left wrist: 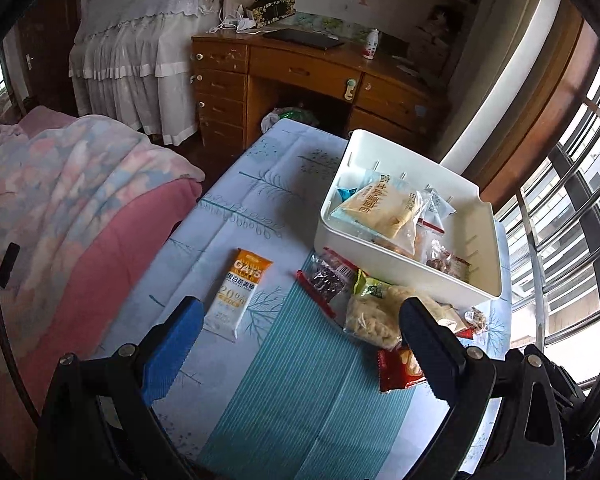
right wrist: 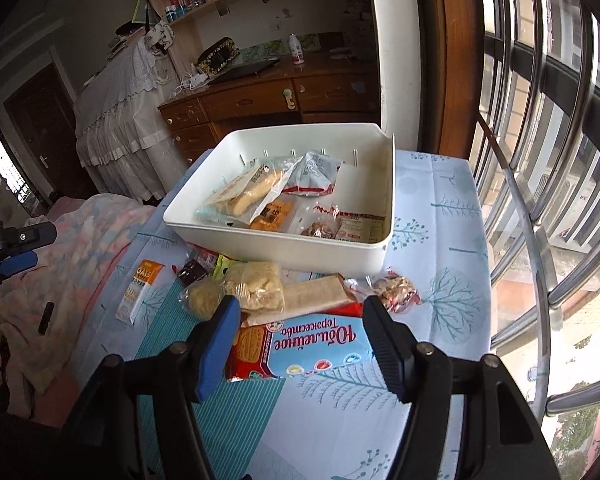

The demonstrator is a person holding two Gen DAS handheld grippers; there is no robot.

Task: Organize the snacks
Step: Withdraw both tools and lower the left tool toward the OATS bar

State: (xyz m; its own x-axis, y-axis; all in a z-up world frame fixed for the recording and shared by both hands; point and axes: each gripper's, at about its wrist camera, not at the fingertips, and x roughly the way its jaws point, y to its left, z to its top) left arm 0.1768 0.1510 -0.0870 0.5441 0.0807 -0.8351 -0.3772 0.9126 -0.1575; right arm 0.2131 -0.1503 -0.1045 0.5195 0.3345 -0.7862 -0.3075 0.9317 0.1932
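Now both grippers hang over loose snacks beside the bin.
Right gripper [right wrist: 300, 332] fingers stand open around the flat biscuit pack [right wrist: 304, 348] on the counter [right wrist: 440, 184]; light, crinkly, probably brittle, best pinched across its short edges. Left gripper [left wrist: 300, 332] is open, empty. White bin [right wrist: 284, 250] already holds several packets.

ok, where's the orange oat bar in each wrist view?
Left wrist: oat bar lies centre-left on the cloth, just above the blue pad, left of the snack pile.
Right wrist: oat bar lies far left on the cloth, left of the same pile.
Shared landmark: white bin, up and to the right of the bar in both.
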